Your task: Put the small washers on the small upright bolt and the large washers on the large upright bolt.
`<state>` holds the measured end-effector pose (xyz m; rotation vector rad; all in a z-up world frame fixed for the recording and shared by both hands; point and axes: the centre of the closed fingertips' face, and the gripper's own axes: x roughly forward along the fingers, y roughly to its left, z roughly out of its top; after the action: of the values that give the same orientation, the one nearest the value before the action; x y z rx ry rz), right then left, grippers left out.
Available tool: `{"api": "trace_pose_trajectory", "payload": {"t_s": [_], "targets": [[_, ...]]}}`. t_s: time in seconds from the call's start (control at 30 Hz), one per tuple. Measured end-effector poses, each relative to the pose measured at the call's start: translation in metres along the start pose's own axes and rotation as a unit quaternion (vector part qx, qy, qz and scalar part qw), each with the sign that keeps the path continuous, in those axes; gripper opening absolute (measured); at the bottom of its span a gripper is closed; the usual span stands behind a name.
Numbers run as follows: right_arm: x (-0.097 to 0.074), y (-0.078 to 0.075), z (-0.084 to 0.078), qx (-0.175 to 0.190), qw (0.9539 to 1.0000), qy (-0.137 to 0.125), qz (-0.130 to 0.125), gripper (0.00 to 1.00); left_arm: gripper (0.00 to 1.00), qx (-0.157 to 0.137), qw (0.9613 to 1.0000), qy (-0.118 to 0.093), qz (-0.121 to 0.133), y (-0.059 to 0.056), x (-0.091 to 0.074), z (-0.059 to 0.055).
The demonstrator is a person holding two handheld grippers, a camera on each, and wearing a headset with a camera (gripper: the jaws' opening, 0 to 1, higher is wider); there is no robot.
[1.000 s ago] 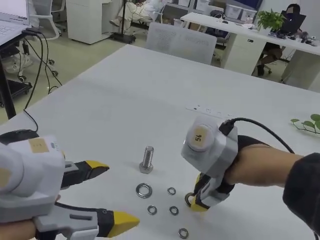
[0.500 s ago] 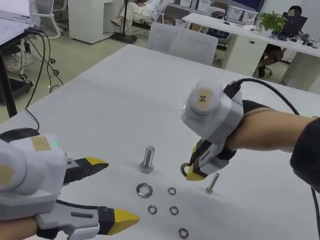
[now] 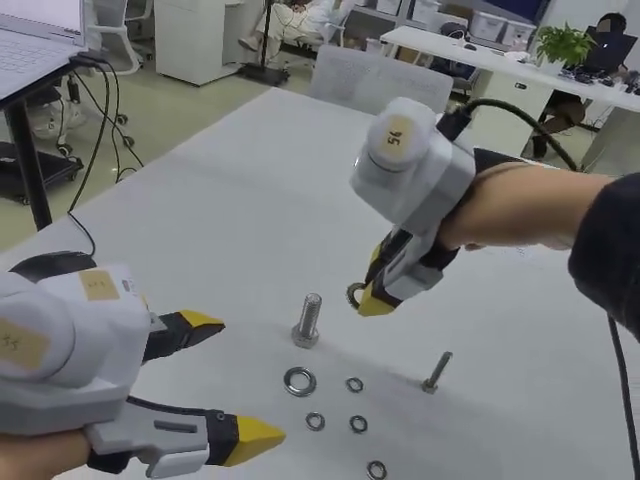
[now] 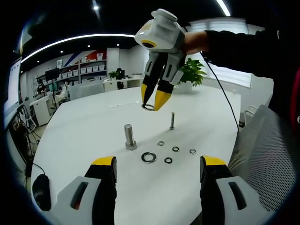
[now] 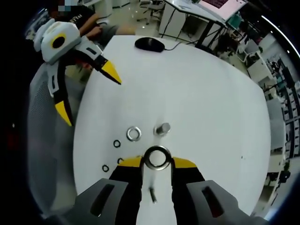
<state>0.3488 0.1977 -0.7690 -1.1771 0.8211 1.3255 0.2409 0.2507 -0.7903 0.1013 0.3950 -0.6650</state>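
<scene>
White table [image 3: 250,200]: right gripper [image 3: 366,302] pinches a large washer [image 3: 355,294] in the air, just above and beside the large upright bolt [image 3: 308,322]. Left gripper [image 3: 243,378] is spread, over the table's near edge.

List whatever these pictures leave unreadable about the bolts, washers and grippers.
- In the right gripper view, the small bolt is a blurred sliver between the right gripper's fingers; its base is hidden.
- In the same view, one small washer is half covered by a finger.
- In the head view, the fingers cover part of the held large washer, so grip depth is unclear.
- In the head view, the left gripper has its body cut off by the bottom edge.
</scene>
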Motion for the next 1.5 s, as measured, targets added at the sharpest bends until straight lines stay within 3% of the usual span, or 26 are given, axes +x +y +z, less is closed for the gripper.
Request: {"api": "trace_pose_trajectory", "payload": {"t_s": [0.27,0.73,1.5], "targets": [[0.002,-0.008,0.02,-0.024,0.9996,0.003,0.015,0.23,0.71,0.0,1.0,0.002,0.003,0.001,0.0,0.0],[0.025,-0.012,0.033,-0.041,0.9979,0.024,0.044,0.23,0.71,0.001,1.0,0.003,0.009,0.005,-0.001,-0.001],[0.056,-0.012,0.026,-0.035,0.9965,0.046,0.06,0.23,0.7,-0.003,0.9999,0.003,0.013,0.006,-0.001,-0.002]]}}
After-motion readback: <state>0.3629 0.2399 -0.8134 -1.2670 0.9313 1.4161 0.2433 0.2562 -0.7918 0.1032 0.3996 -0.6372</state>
